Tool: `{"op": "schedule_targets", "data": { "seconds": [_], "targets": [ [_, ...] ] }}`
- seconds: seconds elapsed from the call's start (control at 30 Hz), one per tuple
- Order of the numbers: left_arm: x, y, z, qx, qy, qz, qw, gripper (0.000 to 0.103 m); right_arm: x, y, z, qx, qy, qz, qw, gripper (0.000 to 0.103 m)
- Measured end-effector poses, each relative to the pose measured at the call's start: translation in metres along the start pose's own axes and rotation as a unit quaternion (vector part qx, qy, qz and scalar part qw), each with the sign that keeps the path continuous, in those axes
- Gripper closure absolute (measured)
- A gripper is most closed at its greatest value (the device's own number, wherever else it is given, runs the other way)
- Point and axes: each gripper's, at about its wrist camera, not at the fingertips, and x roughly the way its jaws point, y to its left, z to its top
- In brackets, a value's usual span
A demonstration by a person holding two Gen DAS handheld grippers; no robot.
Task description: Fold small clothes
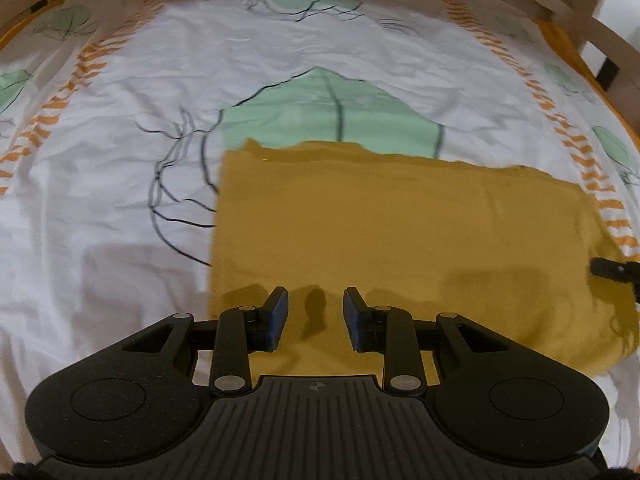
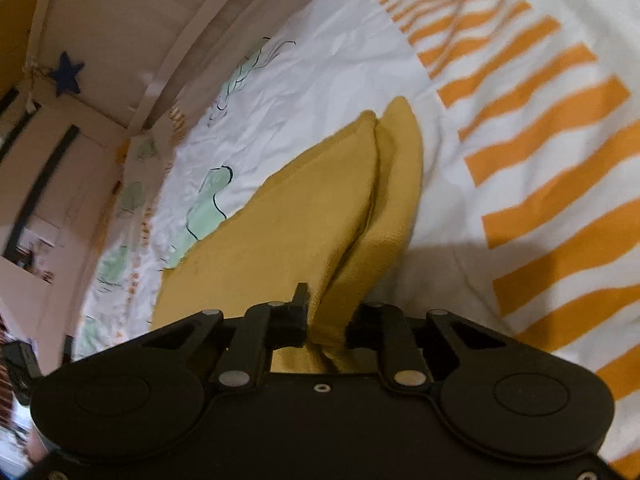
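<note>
While the mustard-yellow knitted garment (image 1: 400,240) lies spread as a folded rectangle on the white bedsheet printed with green leaves and orange stripes (image 1: 120,160), the left gripper (image 1: 316,316) hangs just above its near edge. Its two blue-padded fingers (image 1: 280,312) stand apart with nothing between them, and they cast twin shadows on the cloth below. At the right border of the left wrist view a small black part of the right gripper (image 1: 612,268) meets the garment's right side. In the right wrist view, the right gripper (image 2: 328,320) has its black fingers (image 2: 298,312) drawn together on a raised fold of the same garment (image 2: 300,220), the fabric passing between them and lifting off the sheet (image 2: 320,80) in two layered flaps that taper away from the camera. The garment's far corners rest near the orange striped band (image 2: 540,140). A pale wooden bed frame (image 2: 132,20) curves beyond the sheet, and a dark blue star (image 2: 66,74) hangs against it at upper left.
</note>
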Motion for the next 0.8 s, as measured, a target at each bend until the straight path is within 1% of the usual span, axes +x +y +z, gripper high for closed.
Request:
{"op": "schedule_targets", "data": {
  "seconds": [0.1, 0.23, 0.37, 0.5, 0.63, 0.8],
  "targets": [
    [0.001, 0.018, 0.004, -0.008, 0.0, -0.002, 1.0, 0.074, -0.001, 0.025, 0.0, -0.042, -0.003, -0.043, 0.998, 0.08],
    [-0.002, 0.04, 0.011, -0.018, -0.003, 0.011, 0.9998, 0.074, -0.002, 0.055, 0.007, -0.049, -0.009, -0.055, 0.997, 0.082],
    [-0.011, 0.058, 0.017, -0.031, -0.016, 0.015, 0.9993, 0.074, 0.003, 0.094, 0.014, -0.082, -0.002, -0.064, 0.995, 0.082],
    [-0.016, 0.072, 0.022, -0.048, -0.018, 0.012, 0.9986, 0.074, 0.019, 0.135, 0.016, -0.111, 0.004, -0.059, 0.992, 0.083],
    [-0.021, 0.08, 0.026, -0.05, -0.024, 0.011, 0.9984, 0.074, 0.043, 0.171, 0.012, -0.134, 0.015, -0.053, 0.989, 0.083],
    [-0.028, 0.092, 0.026, -0.067, -0.028, -0.015, 0.9972, 0.073, 0.08, 0.207, -0.003, -0.154, 0.037, -0.036, 0.987, 0.083]
  ]
}}
